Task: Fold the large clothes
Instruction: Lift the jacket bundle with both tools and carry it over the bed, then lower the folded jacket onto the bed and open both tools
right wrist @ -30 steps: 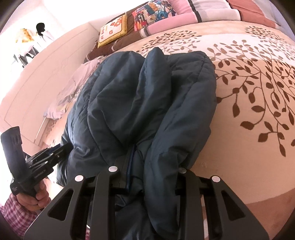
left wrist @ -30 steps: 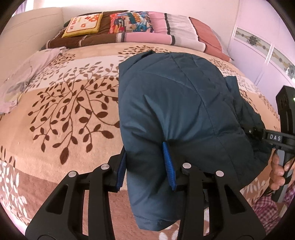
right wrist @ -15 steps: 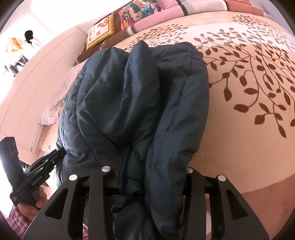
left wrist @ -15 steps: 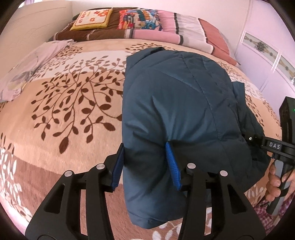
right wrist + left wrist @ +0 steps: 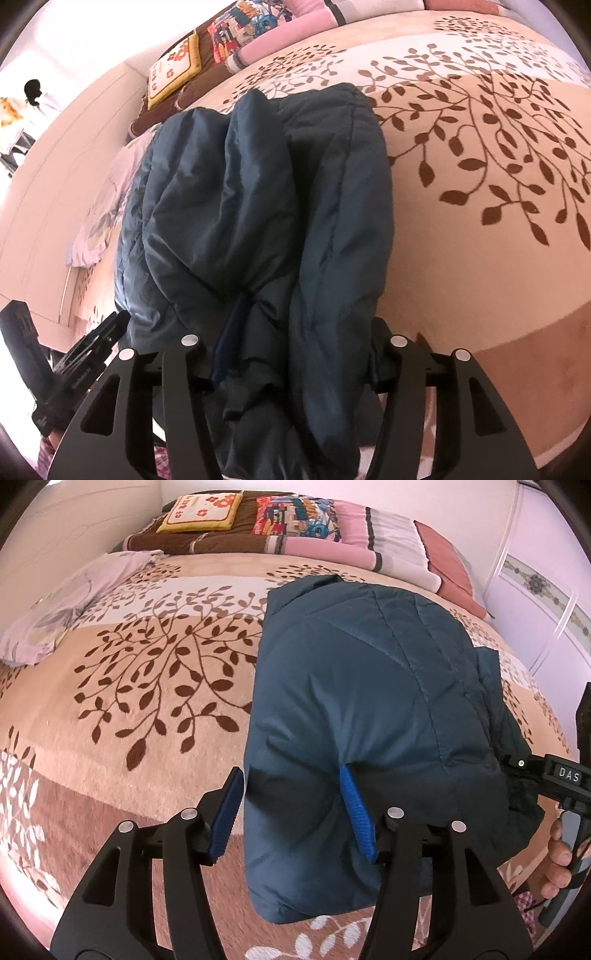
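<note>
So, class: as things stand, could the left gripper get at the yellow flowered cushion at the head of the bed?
Probably not directly. The left gripper, jaws opening, has the blue jacket between its fingers, and the yellow cushion lies across the whole bedspread.

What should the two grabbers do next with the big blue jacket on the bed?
Probably draw both back. The jacket lies folded on the bed, and the left gripper and right gripper are opening, jacket folds between their jaws, so letting go looks right.
</note>
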### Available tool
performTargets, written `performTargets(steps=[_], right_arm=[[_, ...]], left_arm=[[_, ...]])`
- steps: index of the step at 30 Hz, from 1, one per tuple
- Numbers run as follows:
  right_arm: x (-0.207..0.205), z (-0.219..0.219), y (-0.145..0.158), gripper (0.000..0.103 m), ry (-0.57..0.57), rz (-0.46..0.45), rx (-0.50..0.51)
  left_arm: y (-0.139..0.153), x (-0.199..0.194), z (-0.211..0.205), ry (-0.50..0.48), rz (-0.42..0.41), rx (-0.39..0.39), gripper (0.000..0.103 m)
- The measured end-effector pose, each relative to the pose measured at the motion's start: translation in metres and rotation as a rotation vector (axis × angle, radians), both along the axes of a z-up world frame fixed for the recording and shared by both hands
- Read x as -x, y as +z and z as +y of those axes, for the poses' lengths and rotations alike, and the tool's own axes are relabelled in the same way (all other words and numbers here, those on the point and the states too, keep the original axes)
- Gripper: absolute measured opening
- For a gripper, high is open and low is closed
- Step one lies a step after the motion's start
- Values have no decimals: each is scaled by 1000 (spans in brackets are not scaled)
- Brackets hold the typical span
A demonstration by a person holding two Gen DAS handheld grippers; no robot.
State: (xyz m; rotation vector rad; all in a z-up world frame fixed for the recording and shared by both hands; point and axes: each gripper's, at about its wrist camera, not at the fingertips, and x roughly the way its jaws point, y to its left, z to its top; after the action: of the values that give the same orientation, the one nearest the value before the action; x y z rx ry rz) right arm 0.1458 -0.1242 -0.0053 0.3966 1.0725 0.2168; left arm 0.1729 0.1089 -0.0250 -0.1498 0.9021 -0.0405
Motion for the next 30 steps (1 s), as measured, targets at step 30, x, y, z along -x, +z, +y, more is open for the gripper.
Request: performTargets(steps=[30], right_arm=[[96,20,74,55,69,-209,163]], left_arm=[[49,67,-19,-32,-76,-27,59]])
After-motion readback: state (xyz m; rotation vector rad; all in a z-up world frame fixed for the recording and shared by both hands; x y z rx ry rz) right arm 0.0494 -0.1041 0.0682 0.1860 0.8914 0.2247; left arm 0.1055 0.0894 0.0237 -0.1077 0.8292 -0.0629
